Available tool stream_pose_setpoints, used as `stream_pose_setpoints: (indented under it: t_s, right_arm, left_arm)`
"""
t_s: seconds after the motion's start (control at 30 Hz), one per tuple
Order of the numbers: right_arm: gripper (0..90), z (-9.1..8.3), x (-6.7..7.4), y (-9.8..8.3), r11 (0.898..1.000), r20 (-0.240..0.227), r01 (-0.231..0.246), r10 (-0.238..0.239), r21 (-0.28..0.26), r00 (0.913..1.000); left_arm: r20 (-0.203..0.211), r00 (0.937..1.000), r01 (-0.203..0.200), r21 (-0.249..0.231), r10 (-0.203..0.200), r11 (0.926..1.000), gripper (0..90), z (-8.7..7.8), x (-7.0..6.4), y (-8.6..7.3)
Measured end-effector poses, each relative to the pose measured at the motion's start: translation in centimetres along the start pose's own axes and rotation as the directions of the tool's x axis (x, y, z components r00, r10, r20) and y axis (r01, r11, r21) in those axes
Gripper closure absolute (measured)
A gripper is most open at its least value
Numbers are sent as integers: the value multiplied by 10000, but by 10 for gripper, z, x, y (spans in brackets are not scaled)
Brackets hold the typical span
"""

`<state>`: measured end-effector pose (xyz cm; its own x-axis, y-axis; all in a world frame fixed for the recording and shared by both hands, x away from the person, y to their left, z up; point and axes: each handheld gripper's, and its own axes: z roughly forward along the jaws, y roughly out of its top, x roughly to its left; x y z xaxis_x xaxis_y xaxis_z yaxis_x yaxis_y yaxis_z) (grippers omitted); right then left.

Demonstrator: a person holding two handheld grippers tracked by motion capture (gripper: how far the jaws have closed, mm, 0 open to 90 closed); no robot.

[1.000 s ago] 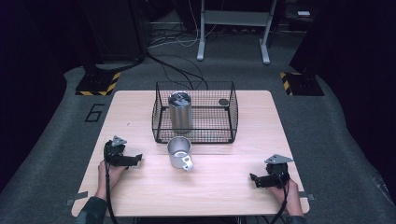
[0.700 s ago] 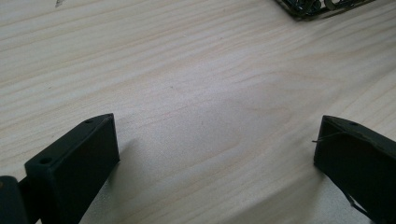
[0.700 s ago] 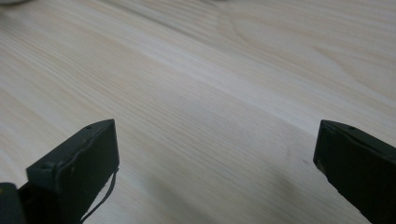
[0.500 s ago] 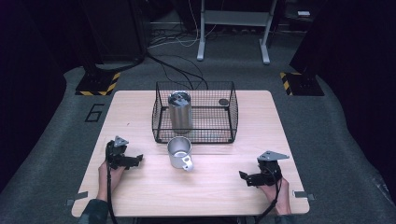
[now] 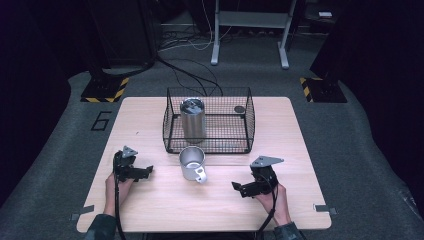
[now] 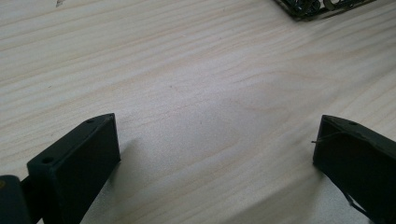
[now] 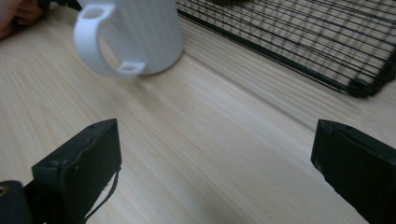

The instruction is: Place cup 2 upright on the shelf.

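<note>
We're looking down on the bench now, pale wood, and both claws are low over its near half; the left claw sits at the near left, held in a hand, its jaws spread wide with nothing between them; in the left gripper view we see those two black jaws standing well apart over bare wood grain, a corner of the wire basket just peeking in at the top right.

Over on the other side, the right claw is released too, jaws parted and pointing left across the bench towards the mug; the hand behind it rests near the front edge; the grey three-cornered plate rides on top.

The mug stands upright on the bench, just in front of the wire basket, roughly between the two claws and apart from both; its handle points toward the near right, toward the right claw; in the right gripper view we catch it at the top left, ribbed white body and looped handle, with open wood between it and the jaws; nothing is gripped.

Behind the mug, inside the basket, a tall metal tumbler stands upright at the left end; a small dark round thing lies on the basket floor at the far right corner, too small for us to tell what it is.
</note>
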<state>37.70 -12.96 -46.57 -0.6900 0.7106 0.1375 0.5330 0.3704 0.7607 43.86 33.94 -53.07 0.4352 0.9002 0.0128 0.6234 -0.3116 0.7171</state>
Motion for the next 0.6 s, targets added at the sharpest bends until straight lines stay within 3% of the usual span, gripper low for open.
stream_pose_setpoints:
  t_s: [0.33, 0.6]
  right_arm:
    - [12, 14, 25, 39, 9970, -434, 769, -763, 128, 9961]
    - [16, 35, 37, 63, 9951, -783, 964, -942, 241, 9925]
  left_arm:
    - [43, 10000, -44, 122, 43, 9999, 4, -1, 0, 0]
    - [30, 10000, -9, 96, 9, 10000, 5, -1, 0, 0]
